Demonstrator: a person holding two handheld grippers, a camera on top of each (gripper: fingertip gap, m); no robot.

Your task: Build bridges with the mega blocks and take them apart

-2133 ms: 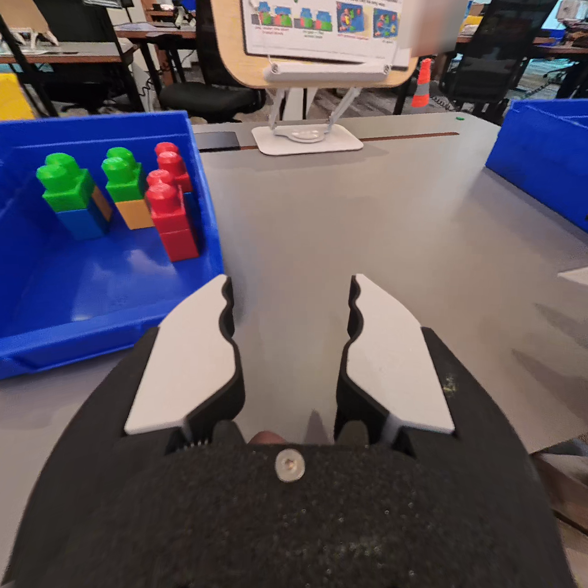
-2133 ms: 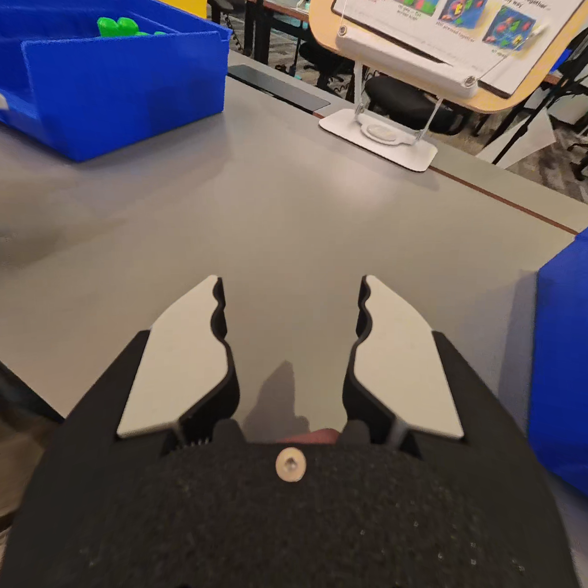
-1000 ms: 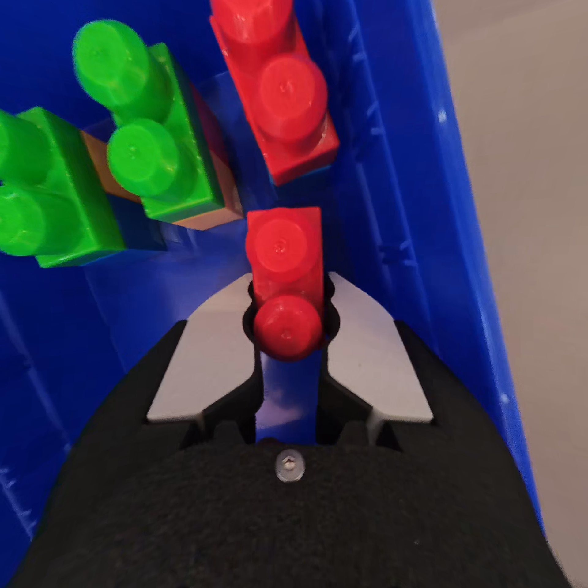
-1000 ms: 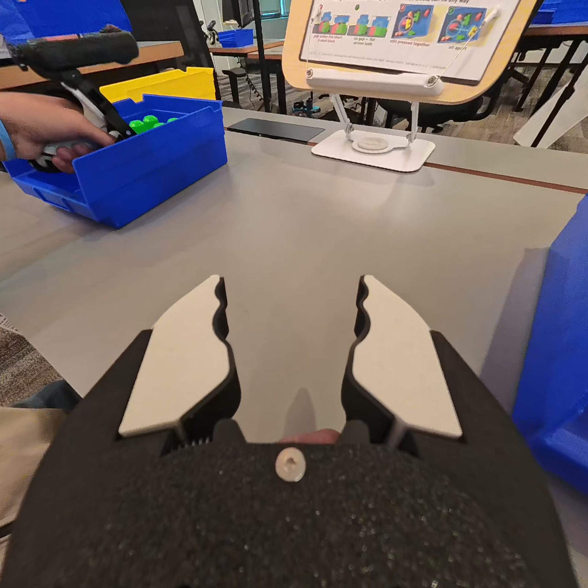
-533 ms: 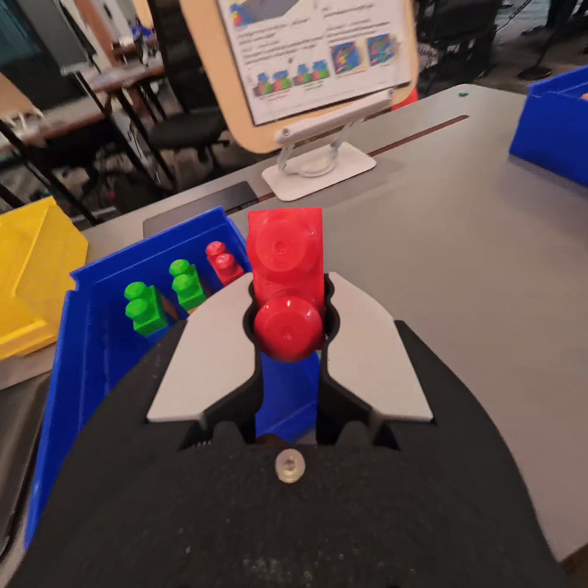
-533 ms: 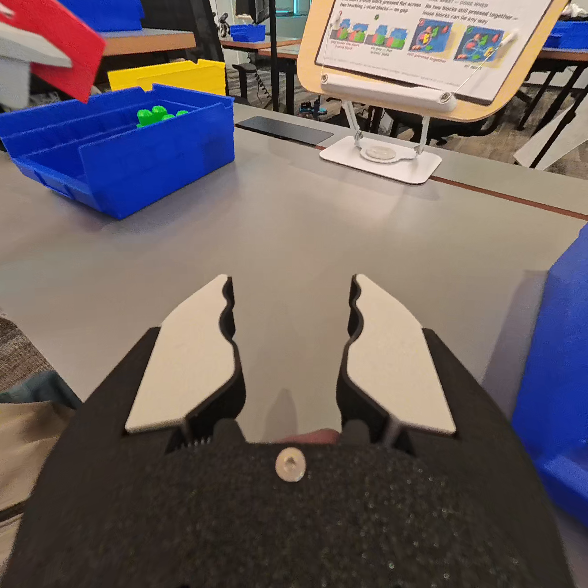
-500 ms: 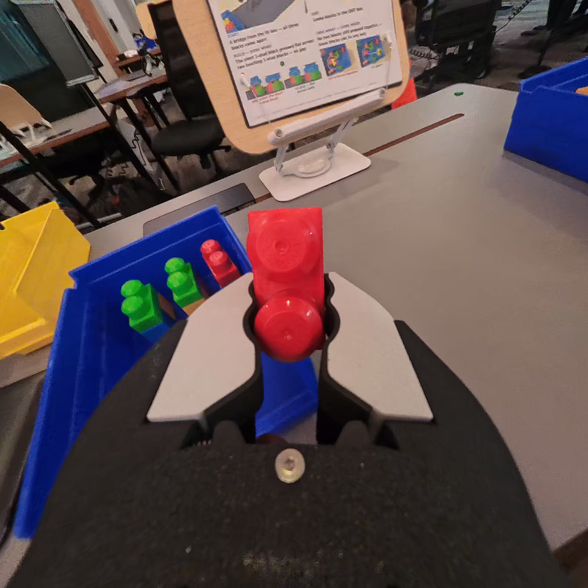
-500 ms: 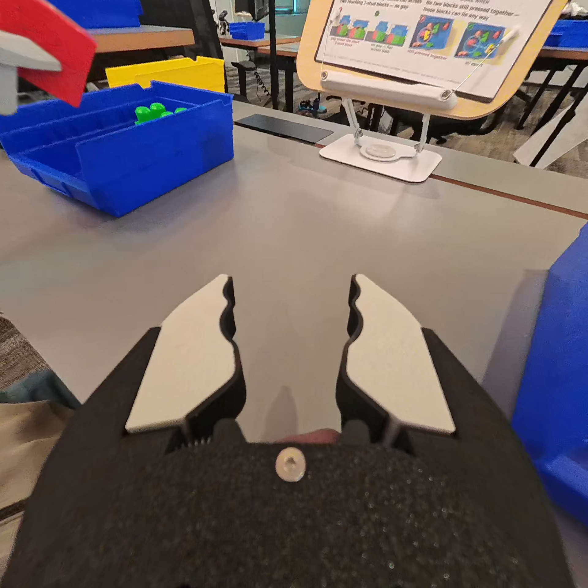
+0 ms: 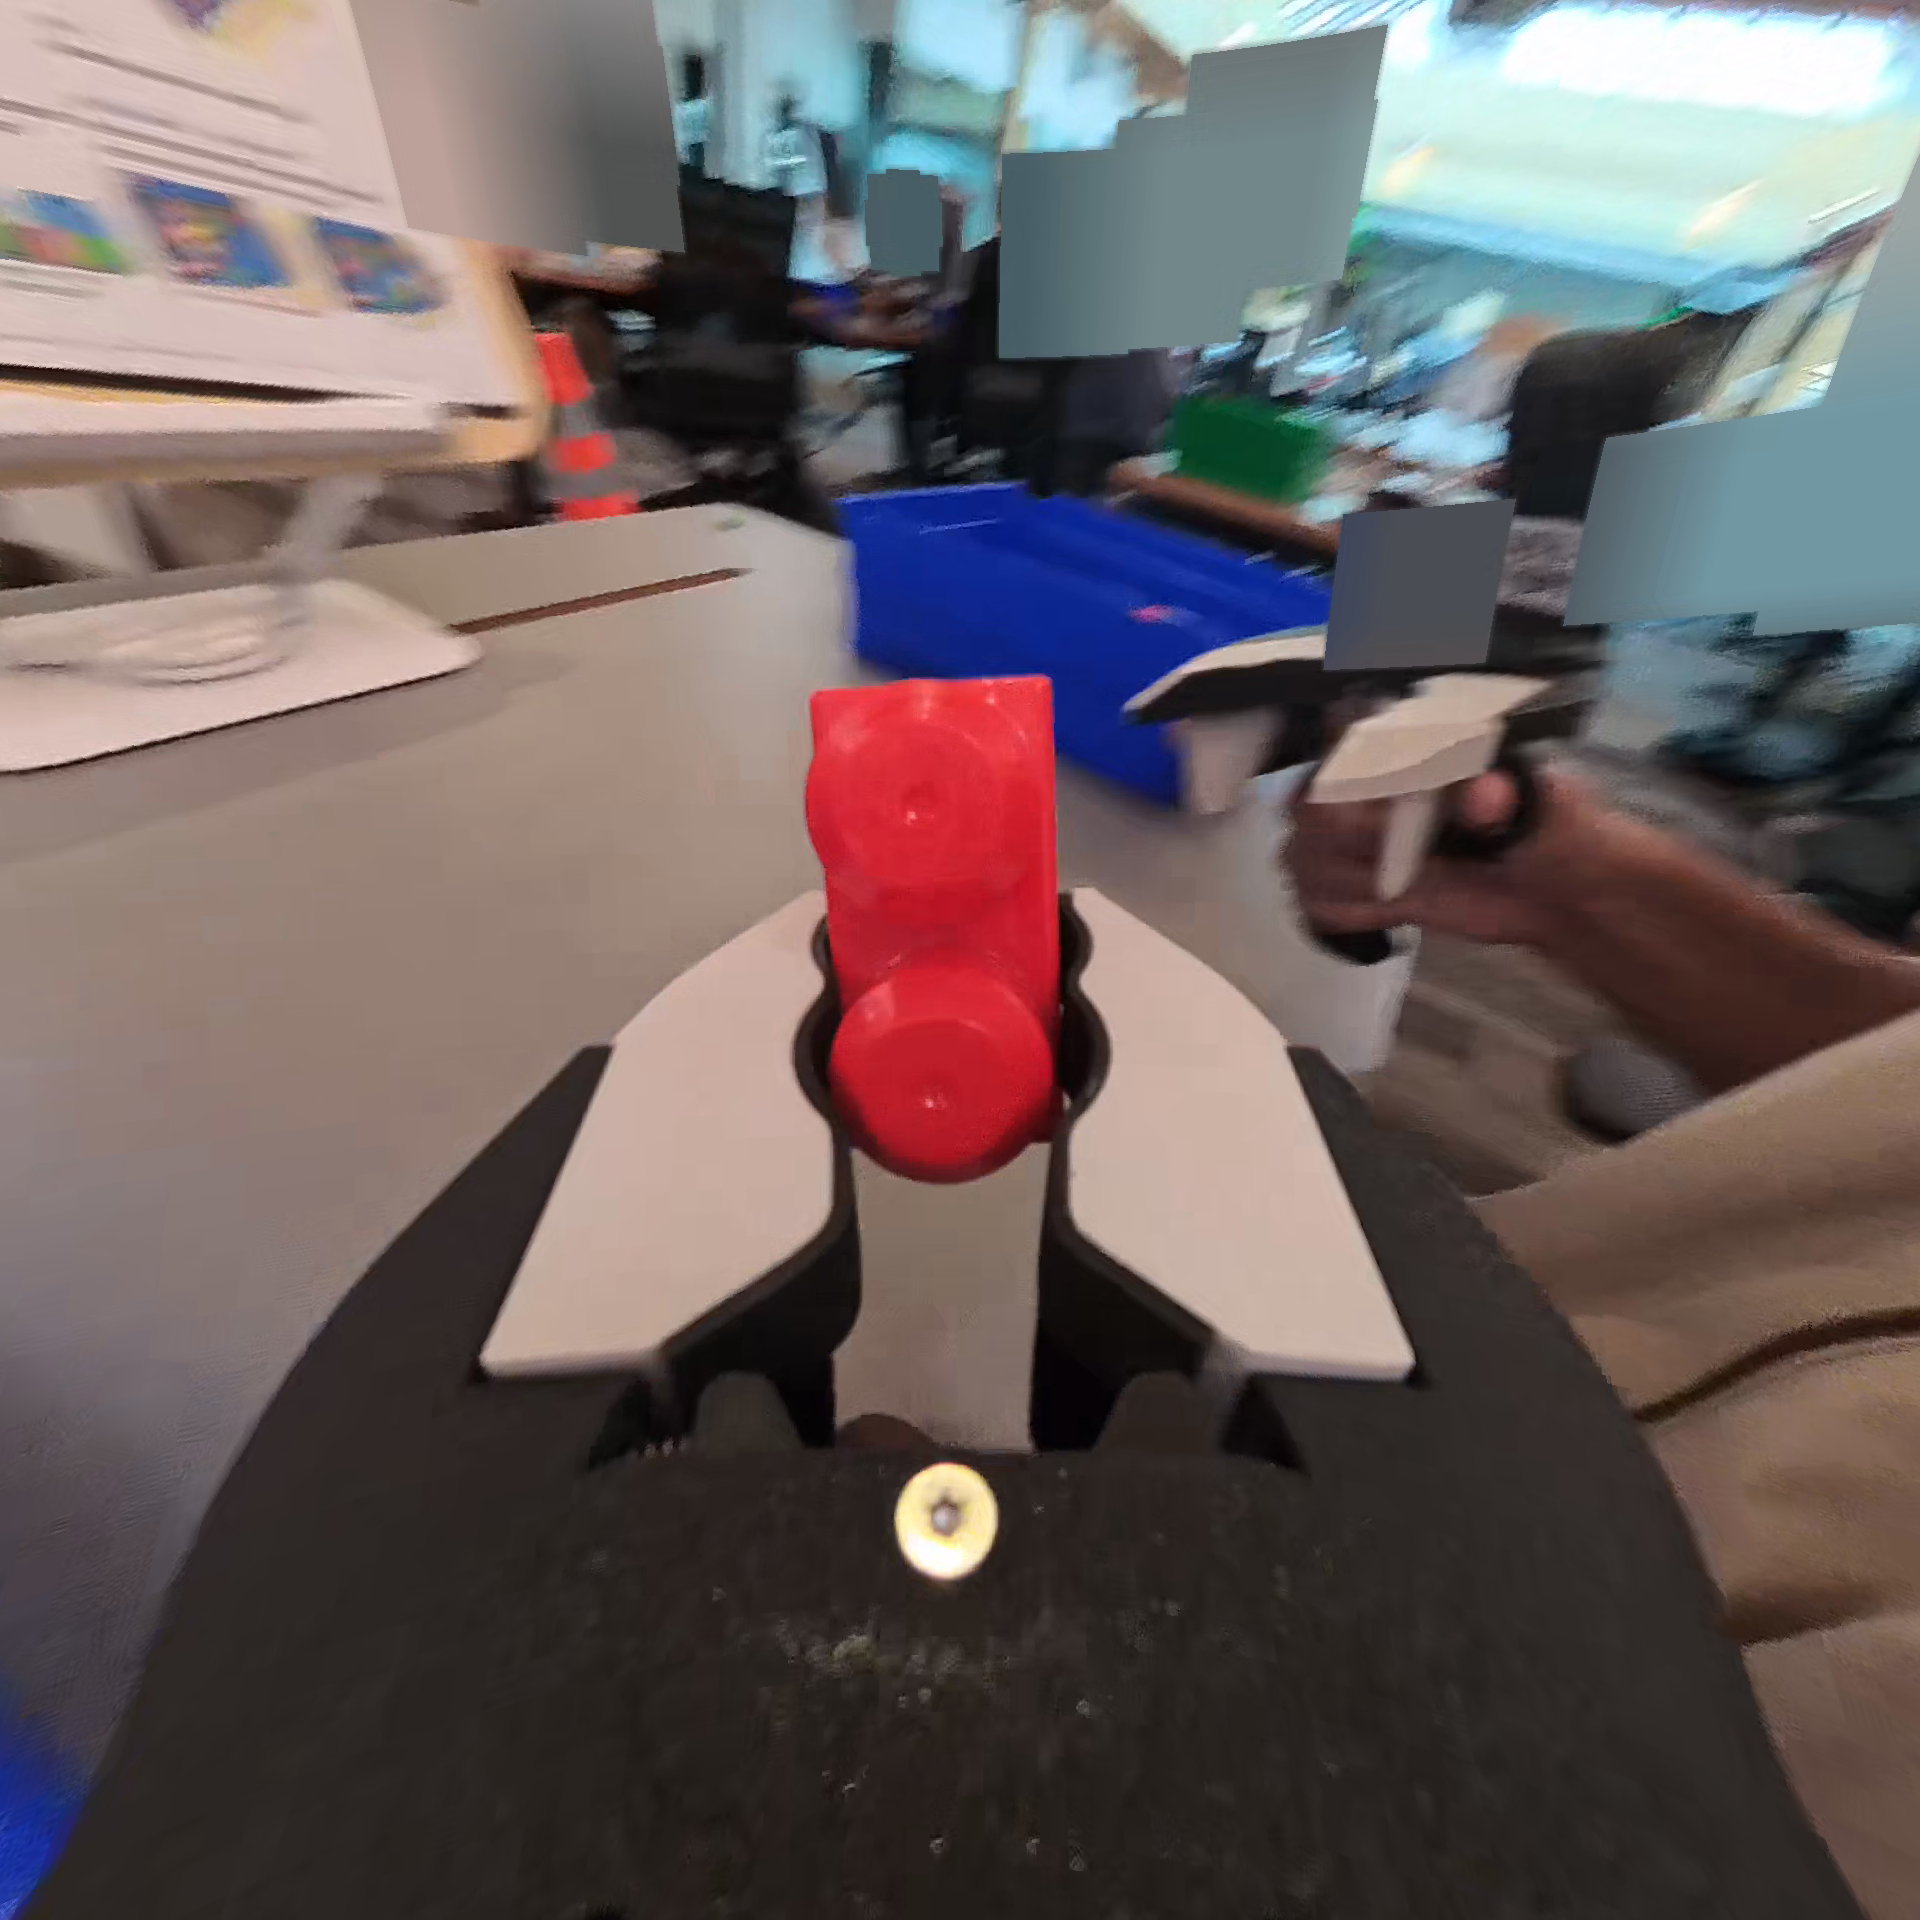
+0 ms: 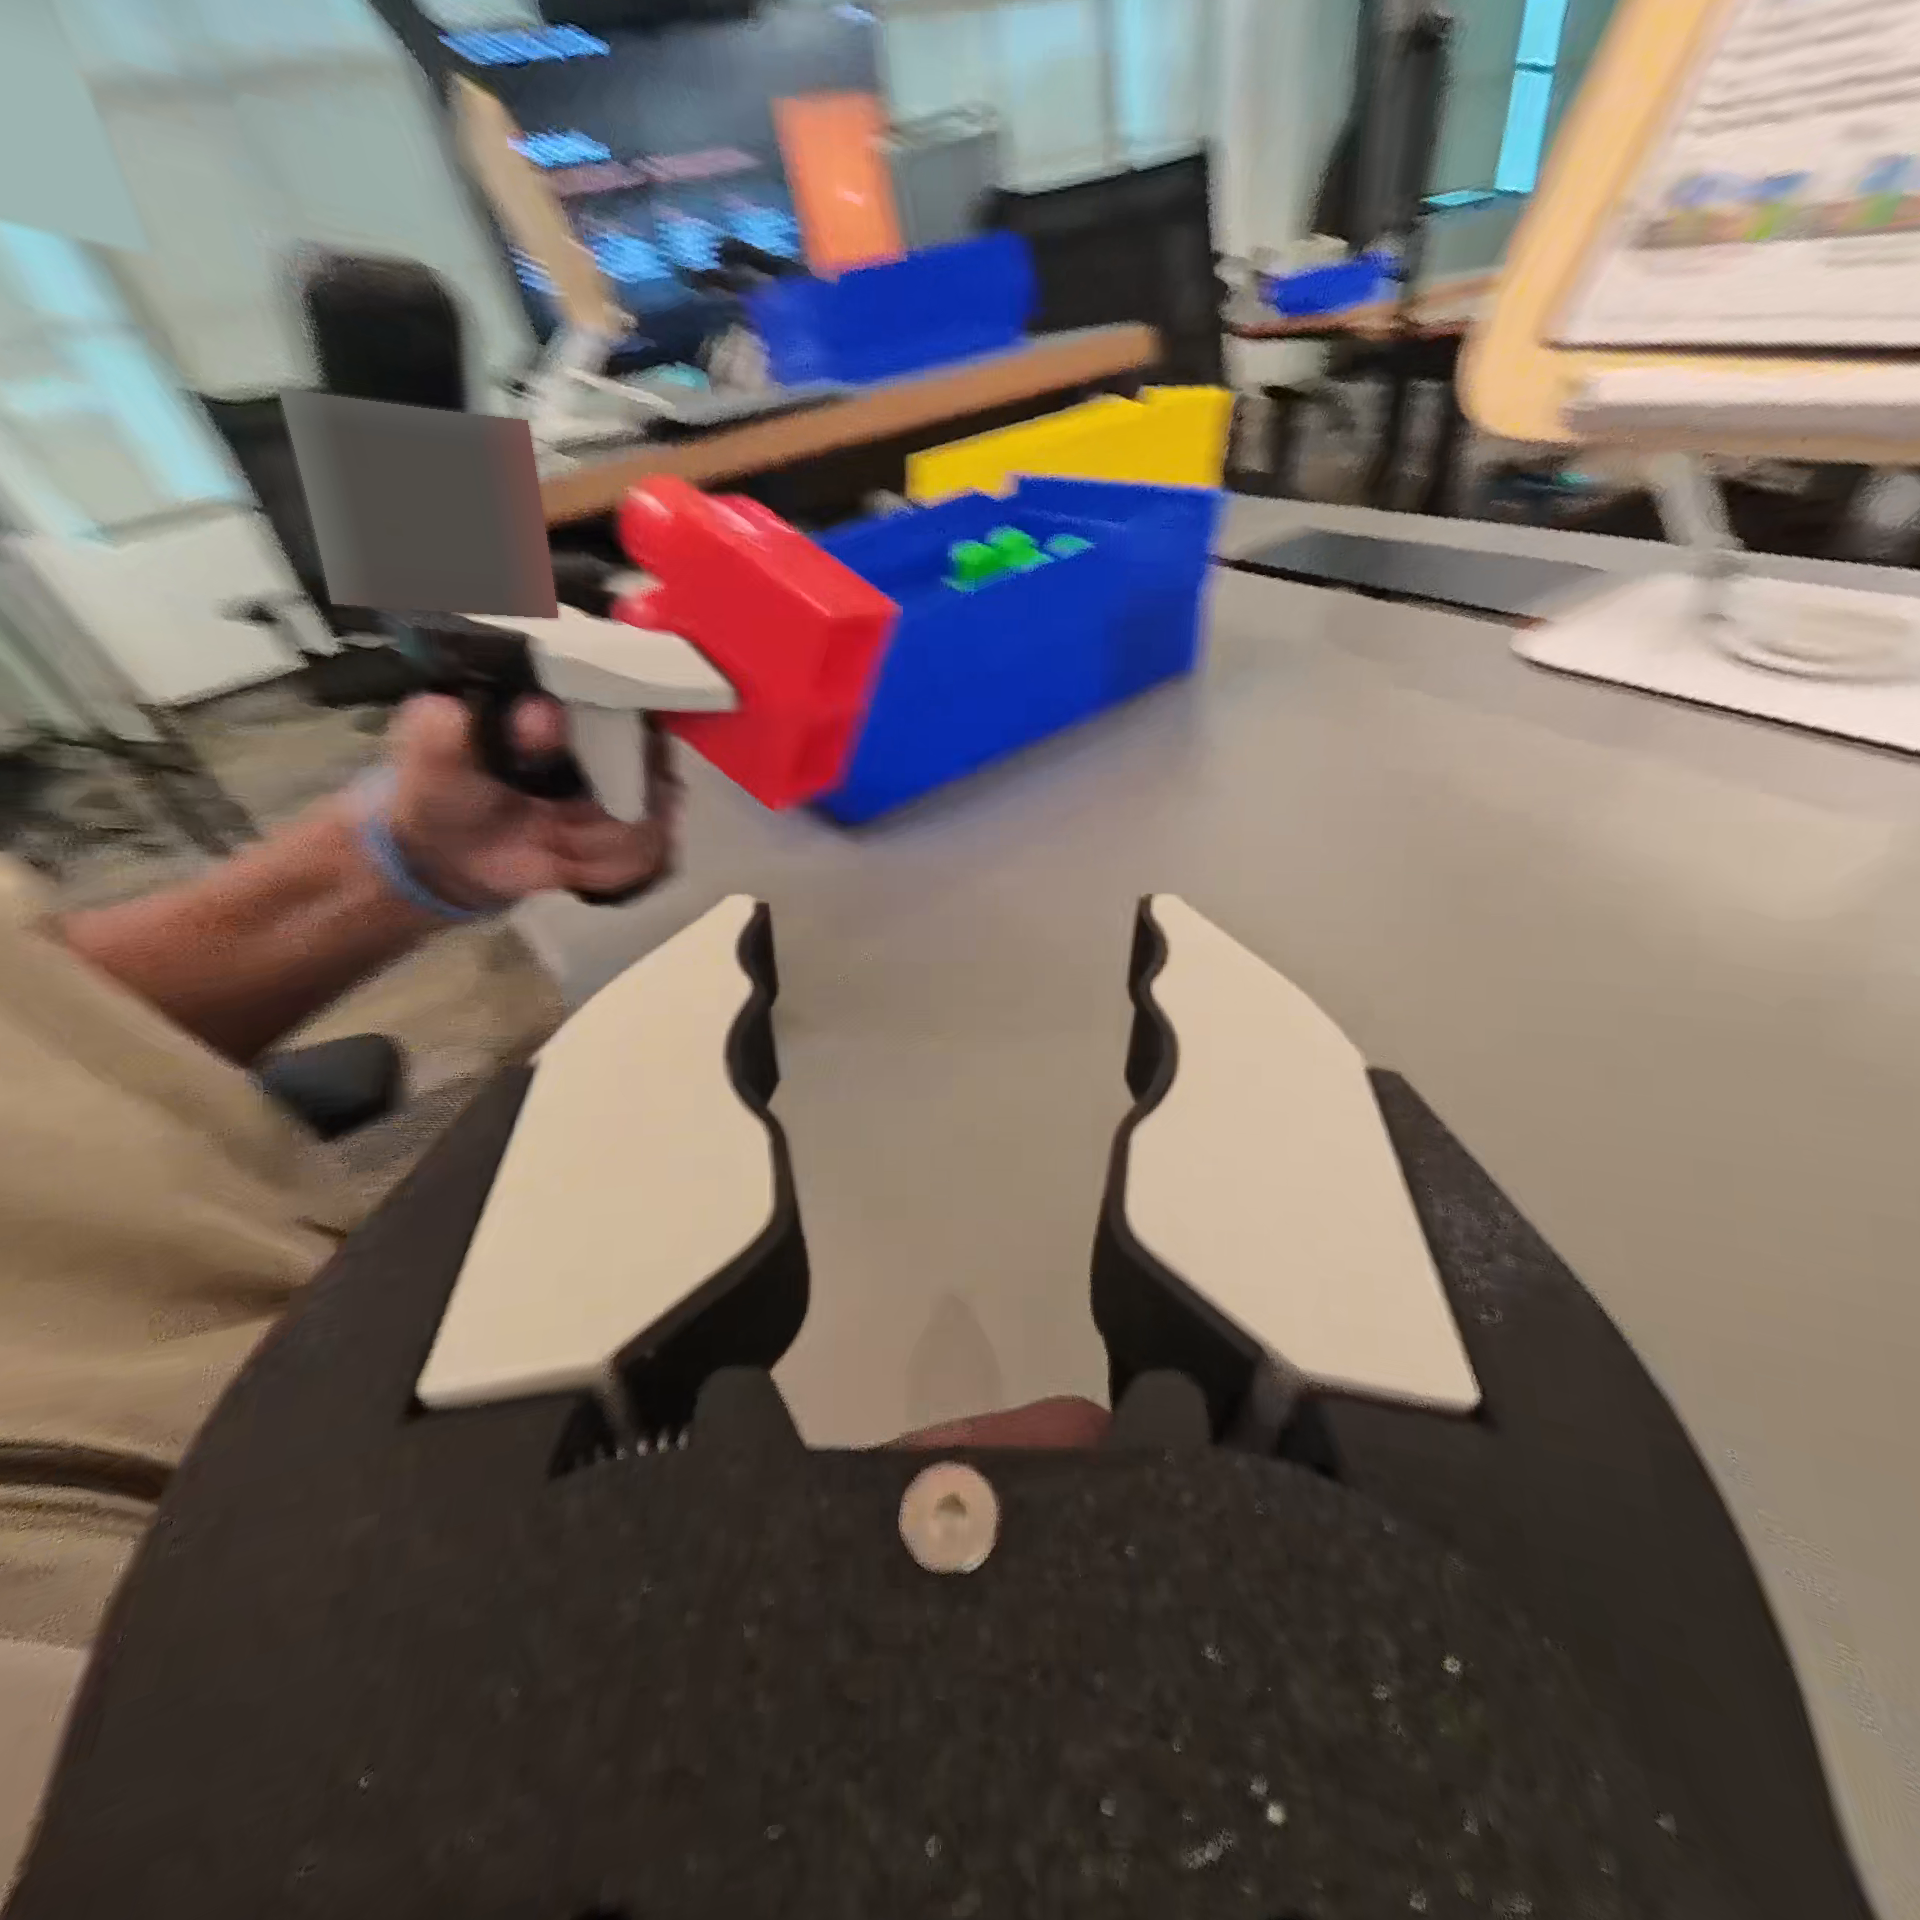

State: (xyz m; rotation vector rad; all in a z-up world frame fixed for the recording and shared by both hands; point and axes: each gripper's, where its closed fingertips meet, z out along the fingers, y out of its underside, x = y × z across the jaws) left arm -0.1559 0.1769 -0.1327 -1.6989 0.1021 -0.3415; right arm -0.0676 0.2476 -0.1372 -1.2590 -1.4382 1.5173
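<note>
My left gripper (image 9: 948,935) is shut on a red block stack (image 9: 933,862), held in the air above the grey table (image 9: 364,935). The same stack shows in the right wrist view (image 10: 769,634), two red blocks pressed together, tilted, in front of the left blue bin (image 10: 1039,665). That bin holds green blocks (image 10: 997,556). My right gripper (image 10: 954,935) is open and empty over the table, turned toward the left gripper. It also shows in the left wrist view (image 9: 1226,727), held by a hand at the right.
A second blue bin (image 9: 1039,592) stands at the table's far right. An instruction board on a white stand (image 9: 208,644) is at the back. A yellow bin (image 10: 1081,447) sits behind the left bin. The person's beige clothing (image 9: 1714,1299) is near the table's front edge.
My left gripper has swung right with the red stack, away from the left bin and toward the right gripper. My right gripper has turned left to face it and stays open.
</note>
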